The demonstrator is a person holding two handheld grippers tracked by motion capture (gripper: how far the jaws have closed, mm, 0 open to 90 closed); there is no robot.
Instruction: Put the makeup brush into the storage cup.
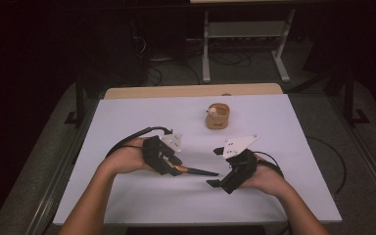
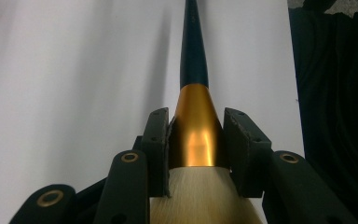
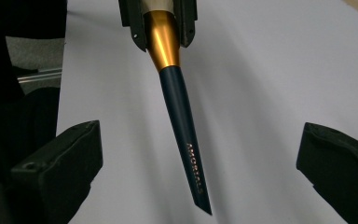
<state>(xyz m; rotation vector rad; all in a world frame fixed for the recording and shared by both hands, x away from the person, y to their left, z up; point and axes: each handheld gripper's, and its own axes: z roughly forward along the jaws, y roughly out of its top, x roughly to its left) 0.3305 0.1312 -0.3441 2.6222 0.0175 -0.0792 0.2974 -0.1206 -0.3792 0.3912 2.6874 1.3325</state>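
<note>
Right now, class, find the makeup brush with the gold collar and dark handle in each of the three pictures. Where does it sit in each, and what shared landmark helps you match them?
High view: the makeup brush lies centre, held by the left gripper, pointing right.
Left gripper view: brush at centre, gold collar clamped, handle running up.
Right gripper view: brush hangs from top centre, tip down.
Shared landmark: the white table.

Left tongs [image 2: 196, 135] clamp brush [image 2: 195, 126] gold ferrule; white table [image 2: 74, 93].

overhead forward-down, gripper views close, facing
</note>
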